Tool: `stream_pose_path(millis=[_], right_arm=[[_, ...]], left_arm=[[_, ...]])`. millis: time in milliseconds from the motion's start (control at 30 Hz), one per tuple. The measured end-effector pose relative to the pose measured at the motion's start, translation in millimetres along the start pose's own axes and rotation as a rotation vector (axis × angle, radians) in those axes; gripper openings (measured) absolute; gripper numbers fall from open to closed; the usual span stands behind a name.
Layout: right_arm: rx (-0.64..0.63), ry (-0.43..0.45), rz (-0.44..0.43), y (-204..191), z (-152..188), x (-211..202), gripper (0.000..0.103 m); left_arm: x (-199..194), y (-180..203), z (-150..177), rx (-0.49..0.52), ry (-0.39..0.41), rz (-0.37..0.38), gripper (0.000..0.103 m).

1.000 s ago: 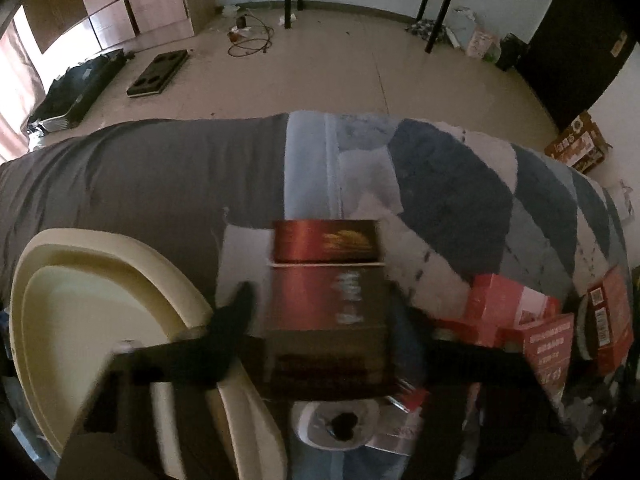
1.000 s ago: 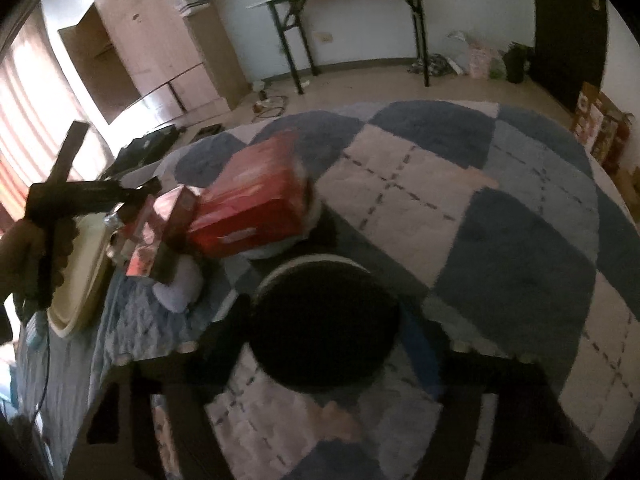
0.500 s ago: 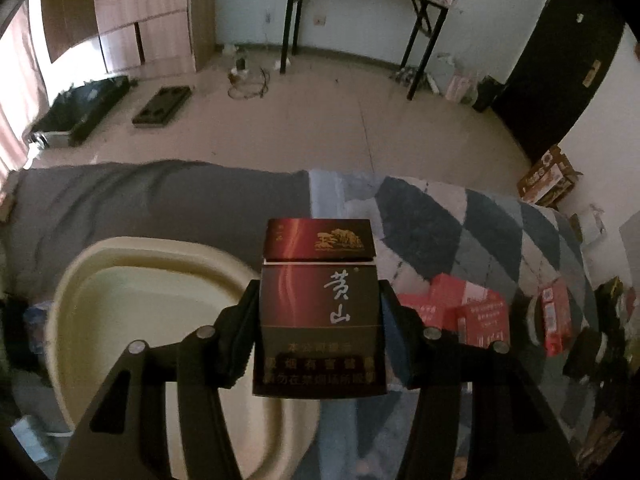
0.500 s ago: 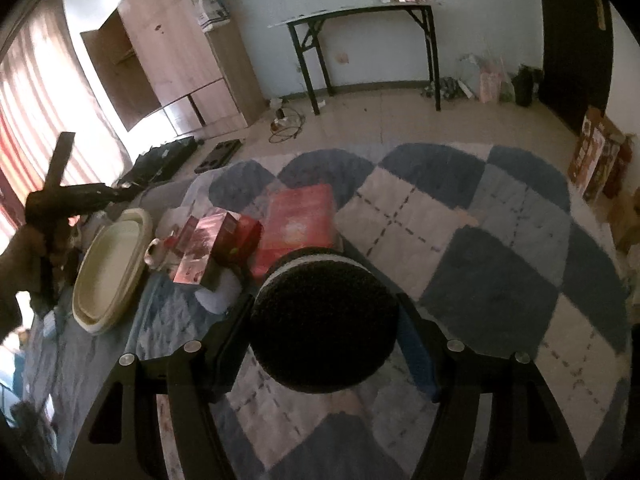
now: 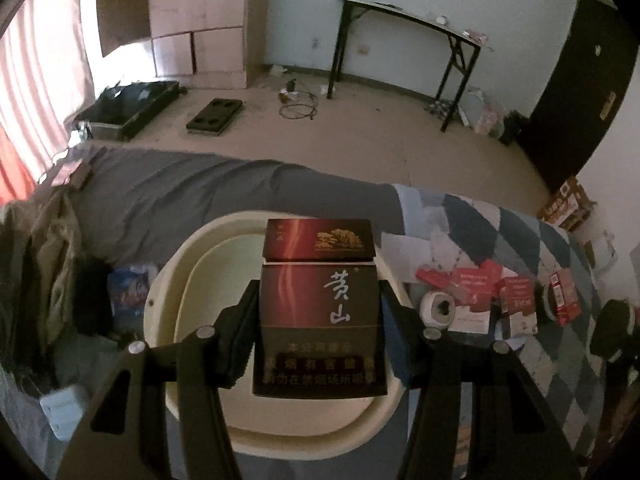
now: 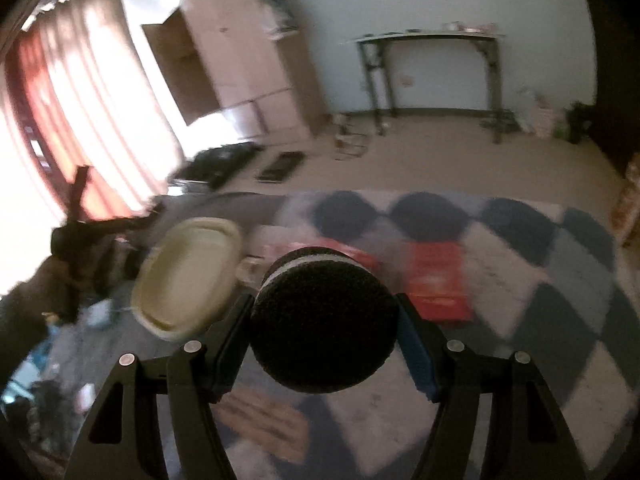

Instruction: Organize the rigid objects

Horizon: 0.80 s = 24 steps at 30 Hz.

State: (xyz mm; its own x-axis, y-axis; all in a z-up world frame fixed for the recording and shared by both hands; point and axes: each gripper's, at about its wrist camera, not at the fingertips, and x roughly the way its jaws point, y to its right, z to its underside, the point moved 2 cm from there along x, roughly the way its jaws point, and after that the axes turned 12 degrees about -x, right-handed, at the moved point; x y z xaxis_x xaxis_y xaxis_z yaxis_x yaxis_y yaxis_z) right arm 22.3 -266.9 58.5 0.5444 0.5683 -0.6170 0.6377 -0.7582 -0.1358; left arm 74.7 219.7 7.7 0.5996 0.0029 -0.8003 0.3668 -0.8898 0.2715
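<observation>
My left gripper (image 5: pixel 318 312) is shut on a dark red cigarette box (image 5: pixel 318 304) with gold characters, held above the cream oval basin (image 5: pixel 188 264). My right gripper (image 6: pixel 324 324) is shut on a round black container with a pale rim (image 6: pixel 324 320), held above the checked rug (image 6: pixel 540 312). The basin also shows in the right wrist view (image 6: pixel 188 272), left of the black container. Several red boxes (image 5: pixel 480 284) and a white round object (image 5: pixel 438 308) lie on the rug right of the basin. A red box (image 6: pixel 436 280) lies beyond the black container.
A grey cover (image 5: pixel 224 196) lies behind the basin. Clothes and a blue packet (image 5: pixel 128 292) lie left of it. Bare floor, a black folding table (image 5: pixel 404 56), a wooden cabinet (image 5: pixel 200 20) and black trays (image 5: pixel 216 114) fill the room behind.
My left gripper moved left with the cigarette box, from over the rug's red boxes to over the basin. My right gripper lifted the black container and swung left toward the basin.
</observation>
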Motion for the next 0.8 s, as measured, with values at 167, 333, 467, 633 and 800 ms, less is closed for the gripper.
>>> stream_pose_path(millis=[167,333,467,633,800], right_arm=[[-0.011,0.015,-0.104,-26.2,-7.2,8.6,0.068],[-0.032,0.013,-0.119,-29.5,-12.1,16.2,0.068],[-0.090,-0.056,-0.144,-56.3,-25.2,52.6,0.068],[-0.174,-0.146,-0.198,-113.4,-46.6,120.9,0.068],[-0.243,-0.226,-0.235,-167.1,-67.0,182.6,0.068]], left_arm=[[-4.0,-19.1,2.8,-0.058,0.007,0.016,0.057],[-6.8,-29.7,0.4,-0.071,0.025,0.010,0.057],[1.9,-35.6,1.3,-0.055,0.029,-0.024,0.057],[37.2,-44.7,2.0,-0.078,0.004,-0.038,0.057],[70.8,-61.4,-2.6,-0.067,-0.024,-0.098,0.057]])
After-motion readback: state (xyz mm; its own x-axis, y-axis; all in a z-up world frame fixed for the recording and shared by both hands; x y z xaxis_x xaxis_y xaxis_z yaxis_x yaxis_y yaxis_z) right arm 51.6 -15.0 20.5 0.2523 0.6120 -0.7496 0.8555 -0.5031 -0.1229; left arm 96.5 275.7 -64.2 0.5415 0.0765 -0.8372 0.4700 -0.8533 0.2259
